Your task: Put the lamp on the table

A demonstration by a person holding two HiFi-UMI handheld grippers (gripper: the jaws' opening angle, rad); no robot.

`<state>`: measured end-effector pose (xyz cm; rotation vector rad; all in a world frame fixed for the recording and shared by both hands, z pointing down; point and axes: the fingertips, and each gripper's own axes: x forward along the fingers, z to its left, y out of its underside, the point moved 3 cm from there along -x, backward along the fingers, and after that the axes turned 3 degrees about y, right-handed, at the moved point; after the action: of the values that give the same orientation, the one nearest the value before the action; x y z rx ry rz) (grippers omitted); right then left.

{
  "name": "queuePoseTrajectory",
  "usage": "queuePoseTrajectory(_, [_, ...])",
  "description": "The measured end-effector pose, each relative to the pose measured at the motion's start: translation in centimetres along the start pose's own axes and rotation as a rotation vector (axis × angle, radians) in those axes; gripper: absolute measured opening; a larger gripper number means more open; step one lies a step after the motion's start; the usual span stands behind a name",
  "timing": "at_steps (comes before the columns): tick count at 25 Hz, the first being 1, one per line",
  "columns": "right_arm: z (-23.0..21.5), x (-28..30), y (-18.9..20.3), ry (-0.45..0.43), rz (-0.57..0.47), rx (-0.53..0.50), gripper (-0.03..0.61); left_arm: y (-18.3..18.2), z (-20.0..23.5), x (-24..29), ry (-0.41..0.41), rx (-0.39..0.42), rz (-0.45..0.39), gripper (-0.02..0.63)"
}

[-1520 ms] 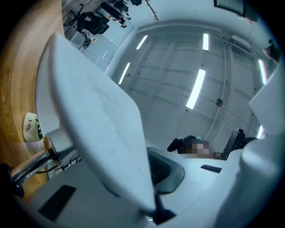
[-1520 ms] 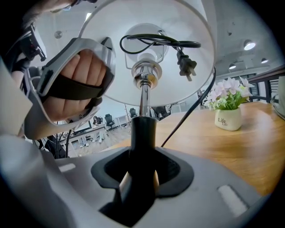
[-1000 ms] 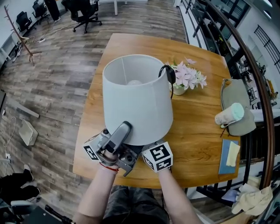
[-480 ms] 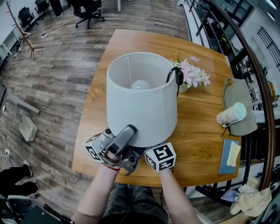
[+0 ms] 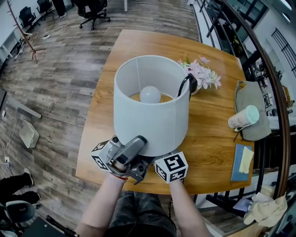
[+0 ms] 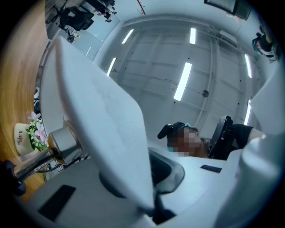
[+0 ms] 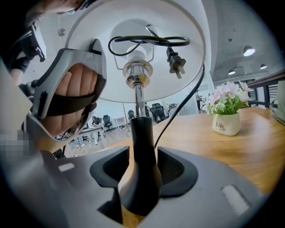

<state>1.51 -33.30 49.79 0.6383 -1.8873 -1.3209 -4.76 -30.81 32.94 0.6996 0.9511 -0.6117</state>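
Note:
A lamp with a white drum shade [image 5: 152,115] stands upright near the front edge of the wooden table [image 5: 212,139], its bulb [image 5: 150,94] visible from above. Its black cord and plug [image 5: 187,85] hang over the shade's rim. My left gripper [image 5: 140,143] pinches the shade's lower rim [image 6: 111,116]; its jaws are just starting to ease open. My right gripper [image 7: 142,164] reaches under the shade, with only its marker cube [image 5: 171,166] showing from above. Its jaws are opening around the lamp's black base neck [image 7: 141,147], and the pads stand slightly off it.
A small white pot of pink flowers [image 5: 201,76] stands just behind the lamp. At the table's right lie a grey bag [image 5: 252,104] with a pale cup [image 5: 243,119] and a blue book [image 5: 240,162]. A railing runs along the right. Office chairs [image 5: 92,11] stand far off.
The shade has tipped from leaning away to level, so the bulb now shows inside. The lamp has shifted slightly right. Both grippers stay at its near side.

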Motion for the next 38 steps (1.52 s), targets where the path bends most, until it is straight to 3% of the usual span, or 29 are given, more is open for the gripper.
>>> queuePoseTrajectory(17, [0.8, -2.3, 0.9, 0.049, -0.012, 0.001, 0.19, 2.9, -1.7, -1.3, 0.064, 0.039, 0.099, 0.026])
queuePoseTrajectory(38, [2.2, -4.9, 2.6, 0.076, -0.003, 0.009, 0.189, 5.4, -3.0, -2.9, 0.086, 0.055, 0.146, 0.057])
